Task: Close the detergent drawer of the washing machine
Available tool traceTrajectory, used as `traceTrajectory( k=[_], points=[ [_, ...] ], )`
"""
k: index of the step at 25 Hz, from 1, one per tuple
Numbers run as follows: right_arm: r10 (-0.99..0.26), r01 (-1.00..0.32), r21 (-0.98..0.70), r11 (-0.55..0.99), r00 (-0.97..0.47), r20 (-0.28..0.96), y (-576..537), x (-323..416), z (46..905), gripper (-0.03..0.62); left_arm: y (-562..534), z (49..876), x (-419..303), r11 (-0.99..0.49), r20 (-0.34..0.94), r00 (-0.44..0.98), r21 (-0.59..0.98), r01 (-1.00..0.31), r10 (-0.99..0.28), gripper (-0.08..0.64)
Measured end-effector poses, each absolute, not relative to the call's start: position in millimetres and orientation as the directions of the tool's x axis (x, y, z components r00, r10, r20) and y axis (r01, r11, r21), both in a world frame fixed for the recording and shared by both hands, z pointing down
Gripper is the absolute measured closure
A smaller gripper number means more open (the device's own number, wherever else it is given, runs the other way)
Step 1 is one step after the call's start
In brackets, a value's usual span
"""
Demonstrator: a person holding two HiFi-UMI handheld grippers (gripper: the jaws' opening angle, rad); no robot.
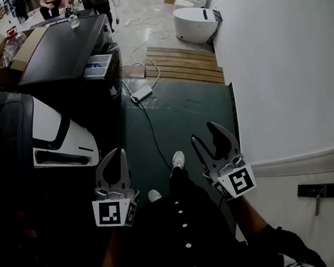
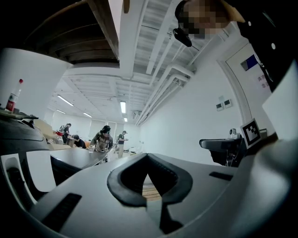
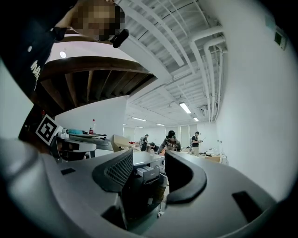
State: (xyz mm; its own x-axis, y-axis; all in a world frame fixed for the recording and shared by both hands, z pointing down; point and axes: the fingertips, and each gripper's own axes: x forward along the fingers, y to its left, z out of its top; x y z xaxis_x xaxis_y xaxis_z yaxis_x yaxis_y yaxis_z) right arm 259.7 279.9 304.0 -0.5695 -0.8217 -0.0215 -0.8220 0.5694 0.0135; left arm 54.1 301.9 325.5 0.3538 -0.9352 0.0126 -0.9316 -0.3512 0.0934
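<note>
My left gripper (image 1: 117, 159) has its jaws pressed together on nothing. My right gripper (image 1: 207, 140) is spread wide and also empty. The washing machine (image 1: 63, 49) stands well ahead of both. Its drawer (image 1: 98, 66) juts from the machine's front, long axis straight out of that face, so the push runs back along it. The left gripper looks nearer, I think. The machine's front below the drawer is too dark to read.
</note>
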Motion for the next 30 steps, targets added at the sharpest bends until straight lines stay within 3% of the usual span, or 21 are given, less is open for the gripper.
traceTrajectory(
  k=[23,30],
  points=[
    [-0.756,-0.755,-0.037,0.655,-0.653,-0.047,106.4,287.4,307.3,0.365,149.5,322.2,92.4,-0.258,0.045,0.261,0.058,-0.964,-0.964,0.555],
    [-0.739,-0.739,-0.019,0.674,-0.674,0.006,61.6,315.7,322.2,0.365,111.5,324.1,112.3,-0.21,0.054,0.214,0.059,-0.976,-0.975,0.555]
  ],
)
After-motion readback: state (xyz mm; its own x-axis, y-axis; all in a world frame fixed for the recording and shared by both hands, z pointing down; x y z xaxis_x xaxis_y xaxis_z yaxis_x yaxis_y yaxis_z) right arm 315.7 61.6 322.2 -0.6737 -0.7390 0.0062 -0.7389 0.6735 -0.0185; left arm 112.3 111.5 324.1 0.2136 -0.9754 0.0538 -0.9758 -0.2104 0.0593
